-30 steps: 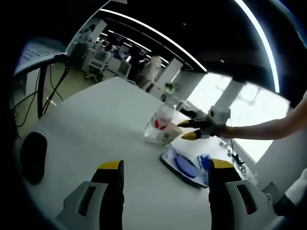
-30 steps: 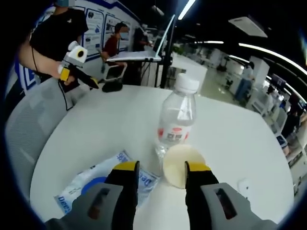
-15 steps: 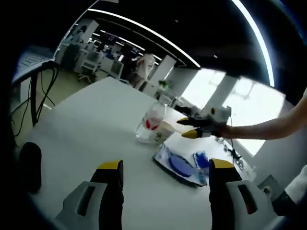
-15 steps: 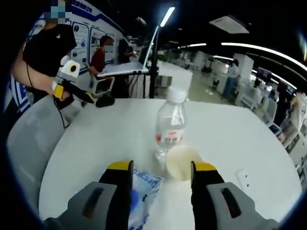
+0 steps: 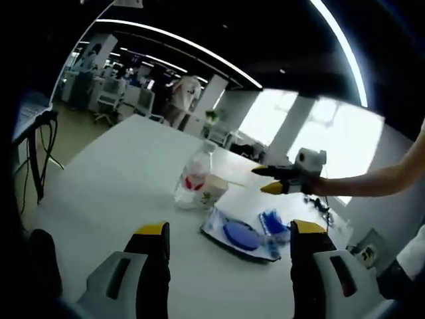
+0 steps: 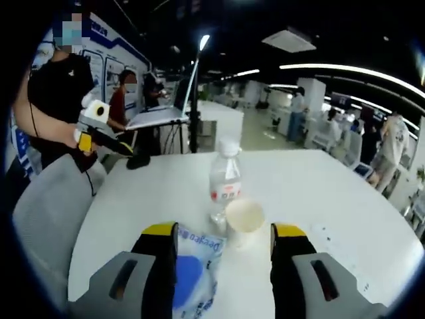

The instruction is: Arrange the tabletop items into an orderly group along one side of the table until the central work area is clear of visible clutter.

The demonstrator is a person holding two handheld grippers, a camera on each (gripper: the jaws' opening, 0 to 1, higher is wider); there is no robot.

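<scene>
A clear water bottle (image 5: 192,178) with a red label stands upright near the middle of the white round table (image 5: 113,166). A pale paper cup (image 5: 212,191) stands right beside it. A blue-and-white plastic packet (image 5: 242,232) lies flat just in front of them. My left gripper (image 5: 230,232) is open and empty, well short of the packet. My right gripper (image 5: 265,179) comes in from the right, its yellow tips apart. In the right gripper view, my right gripper (image 6: 224,232) is open above the packet (image 6: 192,272), short of the cup (image 6: 244,216) and bottle (image 6: 224,183).
A black mouse-like object (image 5: 40,259) lies at the table's near left edge. A grey chair back (image 6: 46,212) stands at the table's left side, with a laptop (image 6: 166,116) on a stand behind it. My left gripper (image 6: 123,147) is held over the far left edge.
Both views have pulled back, so the bottle, cup and packet look smaller and farther. My right gripper has backed off from the cup. The items themselves have not moved.
</scene>
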